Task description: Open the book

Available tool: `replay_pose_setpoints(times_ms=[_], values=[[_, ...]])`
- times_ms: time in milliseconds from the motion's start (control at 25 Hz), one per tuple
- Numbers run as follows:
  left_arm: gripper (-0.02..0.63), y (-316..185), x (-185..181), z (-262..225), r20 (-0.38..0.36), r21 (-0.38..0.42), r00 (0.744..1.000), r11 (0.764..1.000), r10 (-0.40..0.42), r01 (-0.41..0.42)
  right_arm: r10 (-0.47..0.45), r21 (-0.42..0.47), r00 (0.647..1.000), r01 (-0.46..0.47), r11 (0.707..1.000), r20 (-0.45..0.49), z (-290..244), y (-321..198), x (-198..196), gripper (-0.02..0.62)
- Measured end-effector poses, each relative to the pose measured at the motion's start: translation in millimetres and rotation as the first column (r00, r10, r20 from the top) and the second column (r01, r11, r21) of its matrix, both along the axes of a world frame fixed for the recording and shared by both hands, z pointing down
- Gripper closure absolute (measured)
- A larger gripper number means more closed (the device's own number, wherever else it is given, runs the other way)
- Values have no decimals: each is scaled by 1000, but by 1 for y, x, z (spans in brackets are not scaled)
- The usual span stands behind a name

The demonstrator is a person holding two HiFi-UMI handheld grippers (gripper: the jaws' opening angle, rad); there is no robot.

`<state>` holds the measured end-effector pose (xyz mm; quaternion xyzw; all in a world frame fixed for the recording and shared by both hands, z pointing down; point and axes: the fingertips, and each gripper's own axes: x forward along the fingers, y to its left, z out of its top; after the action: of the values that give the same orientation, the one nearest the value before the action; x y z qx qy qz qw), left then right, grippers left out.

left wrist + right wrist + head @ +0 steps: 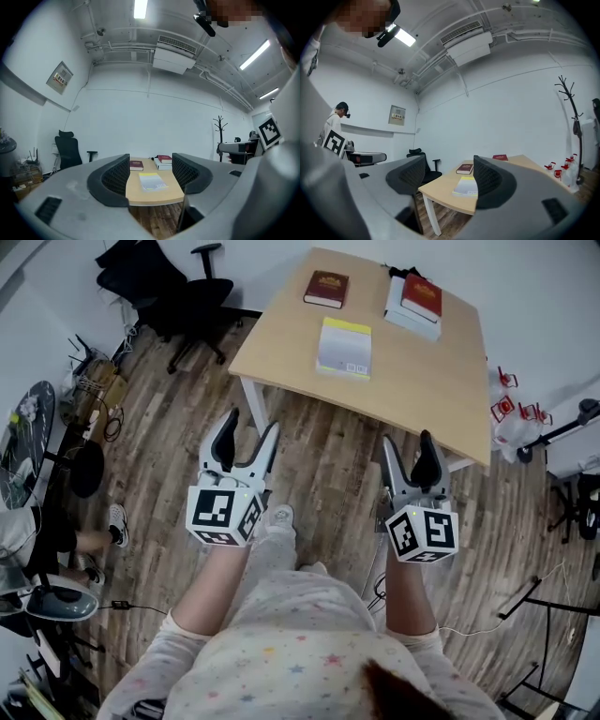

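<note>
The yellow-striped book (344,348) lies closed and flat on the table (441,390), straight ahead of both grippers and well apart from them, close to the table's nearest edge. Your left gripper (251,423) stands wide with nothing between its jaws. Your right gripper (407,439) is spread and empty too. I'd come in level: one gripper steadies the book, the other slips a jaw under the cover's free edge. The red book (326,288) and the stack (412,304) lie beyond it, so steer clear.
</note>
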<state>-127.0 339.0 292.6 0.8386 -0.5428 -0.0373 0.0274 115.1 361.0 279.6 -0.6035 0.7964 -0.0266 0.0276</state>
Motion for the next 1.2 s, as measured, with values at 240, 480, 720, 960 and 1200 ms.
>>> replay_pose_setpoints(times_ms=[240,480,720,960,1200], values=[[348,-84,-15,-8,7,-1,999,999,40,-40,49,29,999,-49,998,10,-14,-74,-14,289],[348,-141,-26,-11,-11,-1,999,999,49,-49,100,40,995,-101,994,25,-21,-119,-18,297],[348,-174,-26,-2,-14,-21,999,998,52,-53,116,18,993,-116,993,24,-12,-148,-13,303],[348,-207,-14,5,-15,-40,1000,999,16,-16,82,-4,996,-82,997,31,-6,-189,-1,303],[348,-246,9,-1,-16,-35,999,998,-45,44,13,0,1000,-13,1000,25,-12,-242,22,306]])
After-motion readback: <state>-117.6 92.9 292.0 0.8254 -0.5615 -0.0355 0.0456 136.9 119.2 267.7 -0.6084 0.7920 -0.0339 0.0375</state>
